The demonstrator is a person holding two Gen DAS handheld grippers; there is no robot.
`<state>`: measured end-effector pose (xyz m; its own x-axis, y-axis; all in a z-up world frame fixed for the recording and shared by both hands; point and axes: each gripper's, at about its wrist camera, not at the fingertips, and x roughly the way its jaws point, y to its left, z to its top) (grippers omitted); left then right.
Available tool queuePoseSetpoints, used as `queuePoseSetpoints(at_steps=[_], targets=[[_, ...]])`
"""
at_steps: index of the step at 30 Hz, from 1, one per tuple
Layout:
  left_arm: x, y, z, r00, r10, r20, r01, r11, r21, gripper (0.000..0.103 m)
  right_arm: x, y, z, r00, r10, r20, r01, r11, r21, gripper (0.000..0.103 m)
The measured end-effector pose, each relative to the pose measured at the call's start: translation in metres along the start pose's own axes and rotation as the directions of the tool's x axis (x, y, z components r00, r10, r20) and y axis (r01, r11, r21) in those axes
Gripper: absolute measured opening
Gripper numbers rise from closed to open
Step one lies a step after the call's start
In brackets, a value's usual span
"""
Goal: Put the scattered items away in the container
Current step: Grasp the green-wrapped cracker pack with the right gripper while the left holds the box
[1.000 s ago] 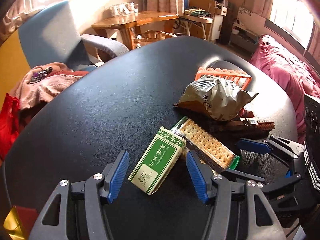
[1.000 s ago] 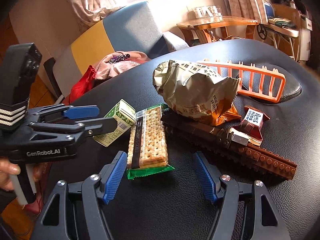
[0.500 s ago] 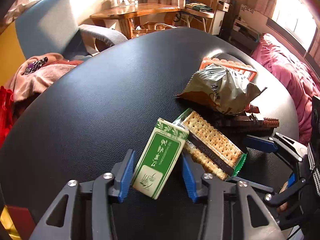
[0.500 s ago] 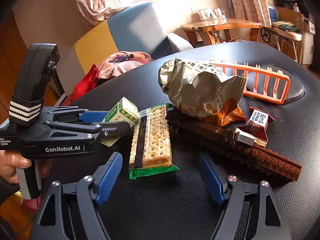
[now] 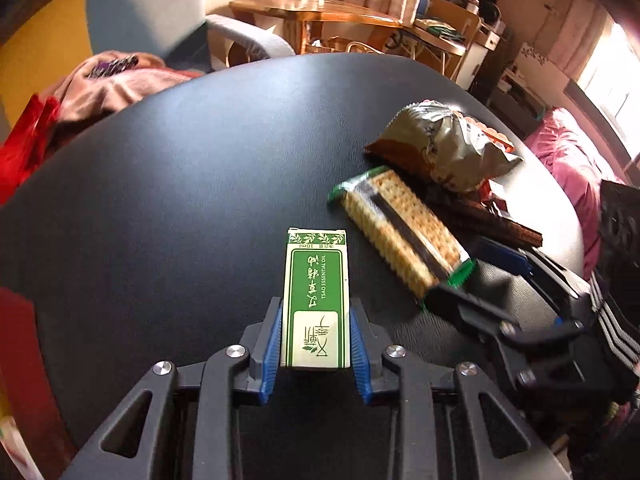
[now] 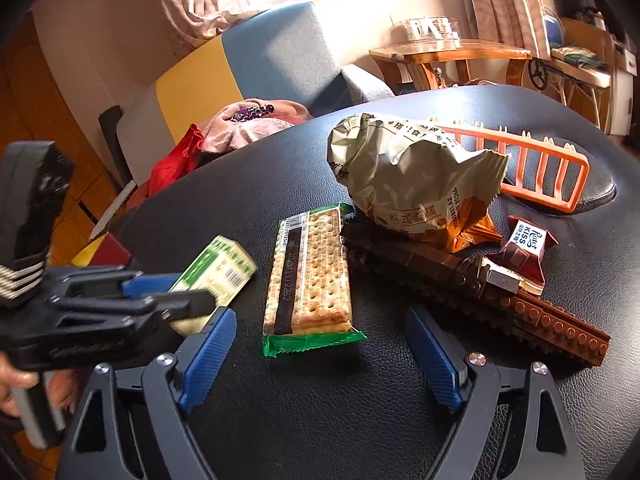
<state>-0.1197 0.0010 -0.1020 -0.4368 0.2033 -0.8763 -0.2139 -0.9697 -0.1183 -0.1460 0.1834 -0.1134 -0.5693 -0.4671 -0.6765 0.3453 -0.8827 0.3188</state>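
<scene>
- Since a second ago we see the left gripper [image 5: 316, 346] clenched on the green box [image 5: 315, 300], lifted.
- Only our right view shows the orange basket [image 6: 536, 168], far right; contents unclear.
- Right gripper [image 6: 320, 354] gapes over the cracker pack [image 6: 310, 276].

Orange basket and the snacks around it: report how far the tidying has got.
Done: nothing visibly sits in the orange basket. In hand: the left gripper is shut on the green box. The right gripper is open, at the cracker pack. Left on the black surface: the cracker pack, crumpled snack bag, brown brick strip and chocolate wrapper.
</scene>
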Motion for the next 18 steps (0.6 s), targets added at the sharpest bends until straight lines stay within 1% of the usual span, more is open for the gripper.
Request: queuePoseSetpoints(at_steps=[6,9,11,14,15,16,18], targets=[[-0.021,0.007,-0.043,1.000,0.001,-0.003,-0.001,0.995,-0.096,0.032,0.002,0.008,-0.001,0.998,-0.054,-0.019,0.053,0.998,-0.044,0.087],[-0.030,0.005,-0.065,1.000,0.021,-0.002,-0.021,0.996,-0.088,0.033,0.003,0.012,0.000,0.996,-0.079,-0.044,0.076,0.995,-0.058,0.087],[-0.034,0.007,-0.079,1.000,0.016,-0.007,-0.016,0.995,-0.093,0.033,0.005,0.014,0.001,0.994,-0.098,-0.054,0.094,0.993,-0.072,0.087],[-0.038,0.011,-0.089,1.000,0.006,0.005,-0.005,0.995,-0.097,0.033,0.006,0.015,0.004,0.991,-0.120,-0.059,0.116,0.991,-0.065,0.083],[-0.039,0.010,-0.090,1.000,0.003,0.006,-0.002,0.996,-0.091,0.033,0.005,0.014,0.005,0.991,-0.120,-0.062,0.116,0.992,-0.056,0.077],[-0.040,0.009,-0.091,1.000,-0.001,0.008,0.002,0.996,-0.091,0.034,0.005,0.014,0.007,0.991,-0.118,-0.068,0.115,0.992,-0.052,0.075],[-0.040,0.010,-0.093,1.000,-0.020,0.014,0.021,0.995,-0.099,0.039,0.007,0.015,0.012,0.989,-0.119,-0.084,0.115,0.992,-0.052,0.071]])
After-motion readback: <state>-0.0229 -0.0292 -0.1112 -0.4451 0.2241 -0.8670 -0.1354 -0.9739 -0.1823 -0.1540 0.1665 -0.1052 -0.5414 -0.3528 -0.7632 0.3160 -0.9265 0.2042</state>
